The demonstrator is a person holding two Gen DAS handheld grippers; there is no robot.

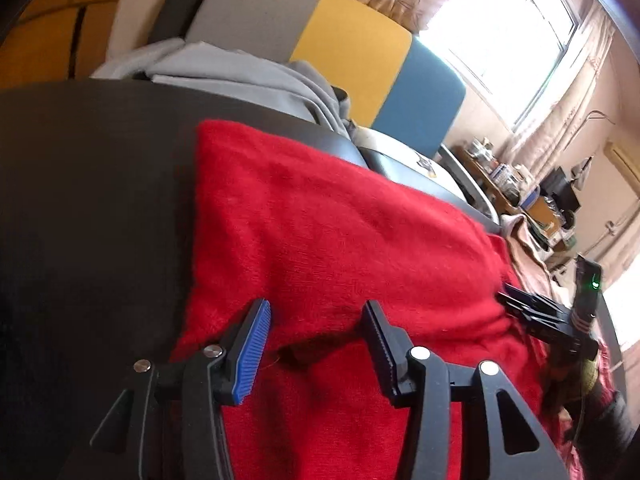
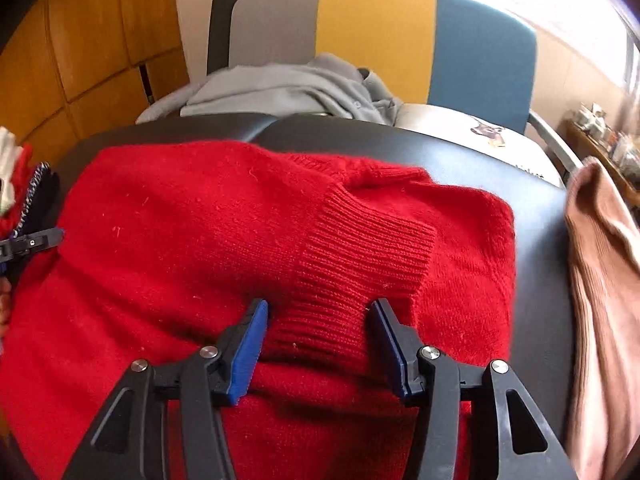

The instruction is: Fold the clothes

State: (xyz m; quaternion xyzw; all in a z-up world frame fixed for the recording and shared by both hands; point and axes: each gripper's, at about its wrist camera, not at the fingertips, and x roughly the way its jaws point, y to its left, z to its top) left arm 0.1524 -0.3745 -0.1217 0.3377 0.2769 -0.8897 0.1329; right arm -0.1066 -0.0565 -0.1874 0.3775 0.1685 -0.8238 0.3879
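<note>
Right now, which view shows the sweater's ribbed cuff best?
The right wrist view: the ribbed cuff lies in full sight on the red sweater, its near end between the open jaws of the right gripper. The left wrist view shows only plain red knit, no cuff.

Sweater [image 2: 224,232] on table [image 2: 460,160]; chair [image 2: 400,40] behind; garment [image 2: 604,280] right.

Left wrist view: sits low behind the left gripper [image 1: 316,344], close over the red sweater [image 1: 340,220], tilted, facing the far chair [image 1: 356,40] and window [image 1: 500,28].
Right wrist view: behind the right gripper [image 2: 320,340], equally close, level, facing the chair.
Shared: sweater, dark surface [image 2: 400,144], grey garment [image 2: 280,88], chair.
</note>
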